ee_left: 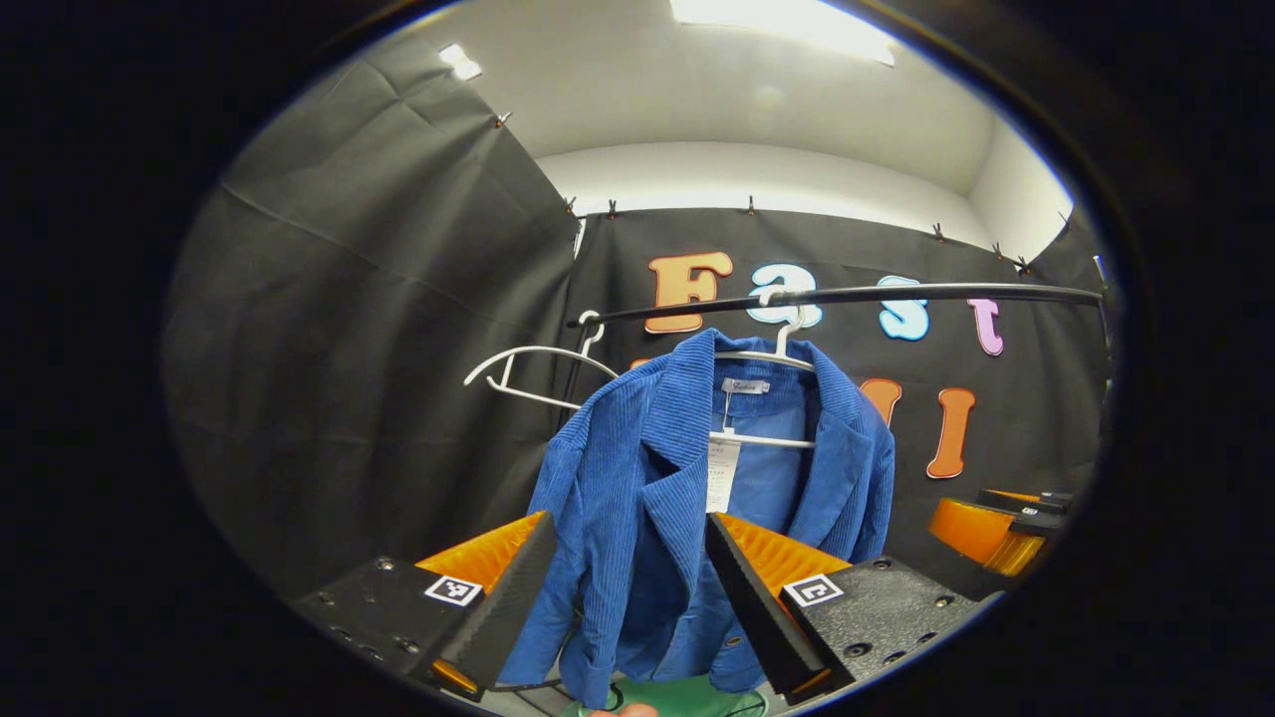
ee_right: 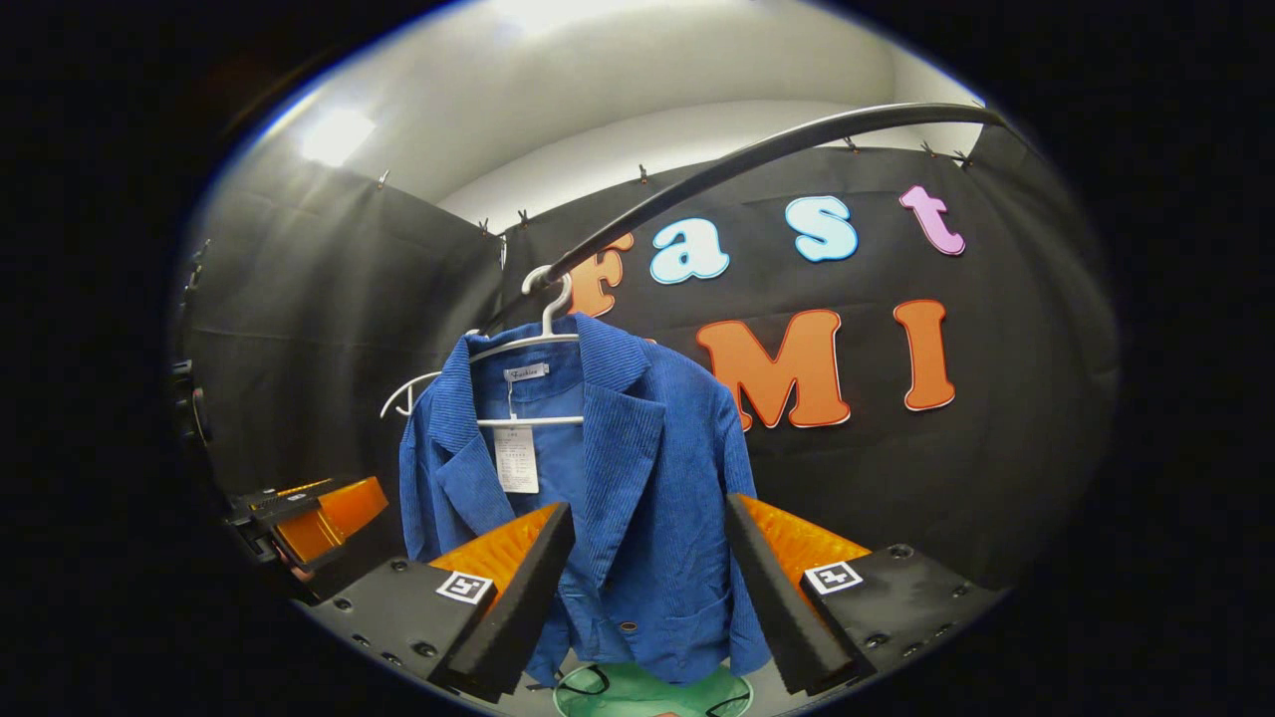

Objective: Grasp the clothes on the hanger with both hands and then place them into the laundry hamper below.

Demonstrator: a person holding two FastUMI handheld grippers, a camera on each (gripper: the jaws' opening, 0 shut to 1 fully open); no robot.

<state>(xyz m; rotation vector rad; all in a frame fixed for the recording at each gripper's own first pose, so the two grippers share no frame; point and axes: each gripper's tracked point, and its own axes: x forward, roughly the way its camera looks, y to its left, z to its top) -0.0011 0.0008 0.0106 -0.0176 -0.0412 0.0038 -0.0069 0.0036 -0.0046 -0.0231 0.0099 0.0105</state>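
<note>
A blue corduroy jacket (ee_left: 637,498) is hung on a white hanger (ee_left: 772,354) from a black rail (ee_left: 847,295), above a green hamper (ee_left: 687,697) seen at the bottom edge. A neck label (ee_left: 745,386) and a hanging paper tag (ee_left: 722,473) are sewn inside the collar; their print is too small to be made out. The left gripper (ee_left: 633,588) is held wide, apart from the cloth, as is the right gripper (ee_right: 647,588). In the left gripper view a second, bare white hanger (ee_left: 533,373) is seen on the rail's left end, and the right gripper appears at the right edge. In the right gripper view a front button (ee_right: 629,626) and pocket are shown.
</note>
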